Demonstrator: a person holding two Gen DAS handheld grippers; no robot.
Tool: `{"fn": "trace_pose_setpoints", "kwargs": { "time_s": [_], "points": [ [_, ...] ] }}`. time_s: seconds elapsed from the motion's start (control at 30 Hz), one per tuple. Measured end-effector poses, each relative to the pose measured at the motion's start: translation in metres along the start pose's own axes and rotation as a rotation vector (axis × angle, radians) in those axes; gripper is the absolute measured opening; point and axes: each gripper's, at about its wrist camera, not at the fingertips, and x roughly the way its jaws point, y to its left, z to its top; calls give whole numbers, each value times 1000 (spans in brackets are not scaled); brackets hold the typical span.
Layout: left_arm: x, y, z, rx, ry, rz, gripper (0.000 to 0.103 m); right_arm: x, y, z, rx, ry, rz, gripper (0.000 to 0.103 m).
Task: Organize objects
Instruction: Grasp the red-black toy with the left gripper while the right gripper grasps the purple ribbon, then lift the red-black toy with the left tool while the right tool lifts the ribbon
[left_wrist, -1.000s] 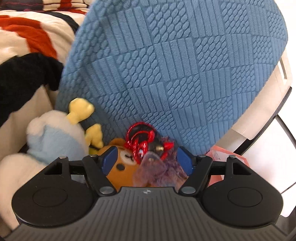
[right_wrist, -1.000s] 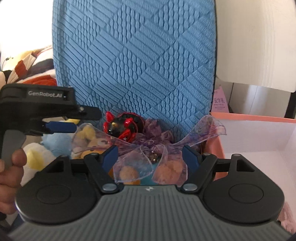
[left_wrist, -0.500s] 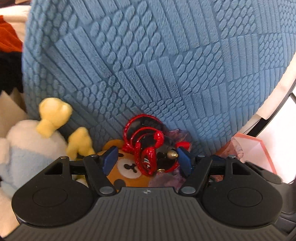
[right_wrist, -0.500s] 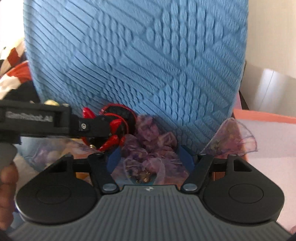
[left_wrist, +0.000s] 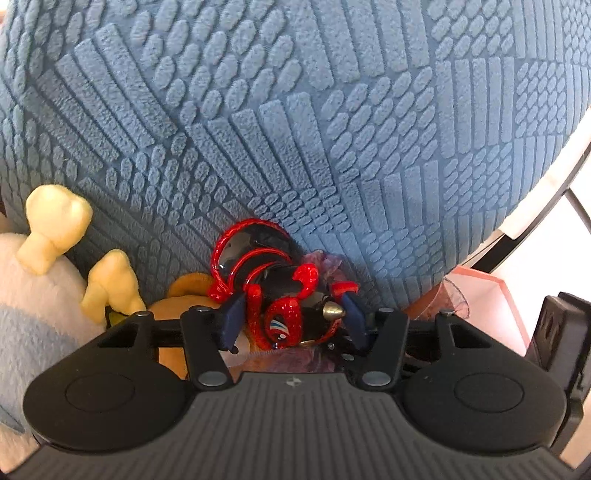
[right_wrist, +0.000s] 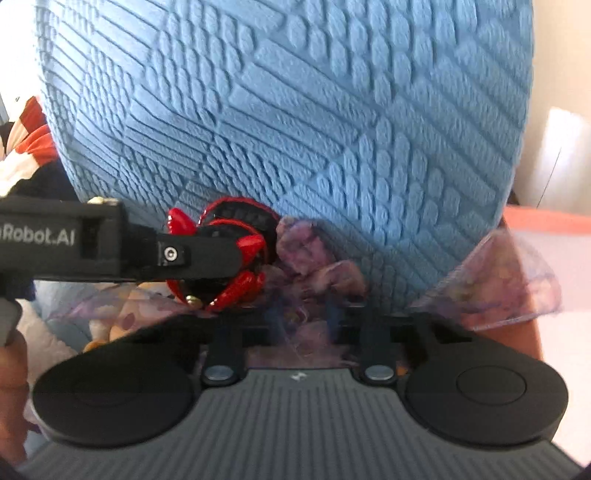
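Note:
A red-and-black spider-like toy (left_wrist: 273, 291) lies against a big blue textured cushion (left_wrist: 295, 129). My left gripper (left_wrist: 293, 314) has its blue pads on either side of the toy, closed onto it. The toy also shows in the right wrist view (right_wrist: 229, 254), with the left gripper's finger (right_wrist: 184, 254) across it. My right gripper (right_wrist: 303, 317) is closed on a sheer purple organza bow (right_wrist: 314, 266), whose loose wing (right_wrist: 498, 284) sticks out to the right. The frame is blurred.
A white-and-blue plush with yellow feet (left_wrist: 55, 240) and an orange bear plush (left_wrist: 173, 314) lie left of the toy. A pink box (left_wrist: 491, 306) stands at the right, also in the right wrist view (right_wrist: 554, 236). A striped blanket (right_wrist: 26, 147) lies far left.
Both grippers have moved in toward the cushion. The left jaws have narrowed around the red-and-black toy. The right jaws have closed on the purple bow.

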Motion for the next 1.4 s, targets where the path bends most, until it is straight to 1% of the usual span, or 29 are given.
{"fn": "trace_pose_setpoints", "kwargs": {
  "time_s": [0.07,0.1,0.13,0.27,0.4,0.5,0.53,0.57,0.6,0.63,0.67,0.7,0.73,0.8,0.93,1.07,1.1,1.13,1.17,1.2,1.27,1.3,1.4],
  "points": [
    [-5,1,0,-20,-4,-7,62,-6,-2,0,17,-12,20,9],
    [-7,2,2,-26,-8,-10,62,-8,-2,0,21,-16,22,8],
    [-10,5,3,-34,-12,-15,62,-10,-2,0,18,-19,16,5],
    [-20,12,4,-88,-25,-30,62,-22,1,-2,-6,-43,6,5],
    [-34,14,6,-106,-53,-38,62,-24,-2,-4,1,-43,7,5],
    [-46,17,6,-107,-68,-33,62,-22,-3,-4,6,-43,-34,8],
    [-49,18,6,-110,-71,-32,62,-21,-4,-3,9,-41,-46,10],
    [-54,20,7,-114,-77,-34,62,-20,-4,-2,12,-37,-51,18],
    [-57,21,7,-116,-82,-33,62,-19,-4,-2,20,-32,-54,30],
    [-56,21,7,-119,-89,-27,62,-17,-6,-2,30,-27,-58,57],
    [-58,23,7,-123,-93,-23,62,-14,-9,-2,41,-29,-55,72],
    [-59,25,7,-129,-96,-23,62,-13,-9,-3,44,-34,-43,73],
    [-61,27,8,-138,-97,-25,62,-11,-9,-3,39,-34,-27,71],
    [-63,31,9,-152,-103,-26,62,-6,-8,-4,32,-18,2,71],
    [-69,37,11,-175,-115,-24,62,11,-12,-9,50,37,-23,71],
    [-70,45,11,-186,-123,-12,62,17,-17,-12,84,55,-17,71],
    [-70,46,10,-192,-122,-11,62,17,-18,-13,89,56,-14,67],
    [-69,48,11,-199,-121,-12,62,22,-12,-10,91,59,-11,56],
    [-70,49,11,-204,-122,-12,62,25,-8,-8,90,64,-14,42],
    [-70,49,10,-205,-123,-10,62,27,-6,-6,92,65,-22,36],
    [-68,47,8,-204,-127,-6,62,32,4,0,90,58,-18,18],
    [-70,47,6,-204,-129,-6,62,28,1,8,86,53,-26,18],
    [-70,49,4,-217,-128,-3,62,18,4,9,48,25,-60,15]
  ]
}}
